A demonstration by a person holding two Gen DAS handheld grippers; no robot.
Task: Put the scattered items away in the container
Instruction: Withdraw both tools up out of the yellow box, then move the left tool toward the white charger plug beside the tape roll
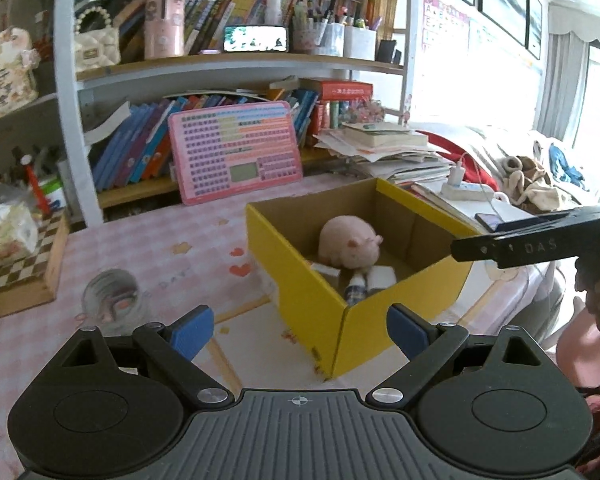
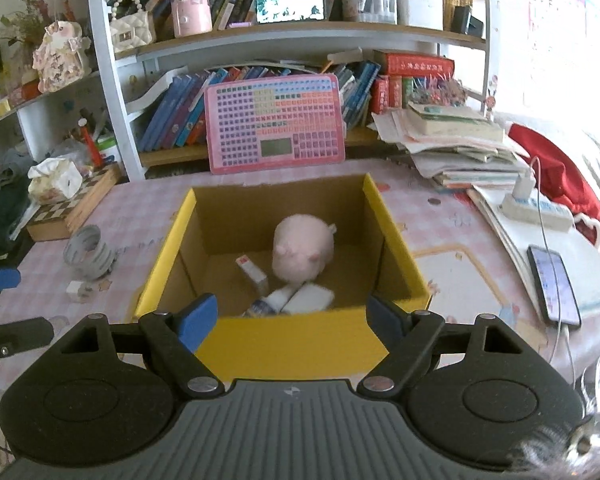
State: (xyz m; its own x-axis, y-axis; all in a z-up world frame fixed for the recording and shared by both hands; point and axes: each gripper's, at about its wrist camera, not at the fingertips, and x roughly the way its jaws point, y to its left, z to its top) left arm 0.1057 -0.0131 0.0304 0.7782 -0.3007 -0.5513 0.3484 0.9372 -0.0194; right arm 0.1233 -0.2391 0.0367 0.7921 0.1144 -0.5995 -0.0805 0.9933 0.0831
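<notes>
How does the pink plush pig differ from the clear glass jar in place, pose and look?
The pink plush pig is inside the yellow box; the clear glass jar is outside it on the checked tablecloth. The pig rests on its belly; the jar lies tipped over. The pig is opaque and soft-looking; the jar is see-through. Neither is held by a claw.

Yellow cardboard box (image 2: 284,344) open-topped, upright on table. Inside it: pink plush pig (image 2: 302,254) near middle, small white carton (image 2: 253,270) left of pig, small bottle (image 2: 266,304) and white pack (image 2: 310,298), possibly tissues, against near wall. Clear jar (image 2: 88,258) outside, left of box.
</notes>
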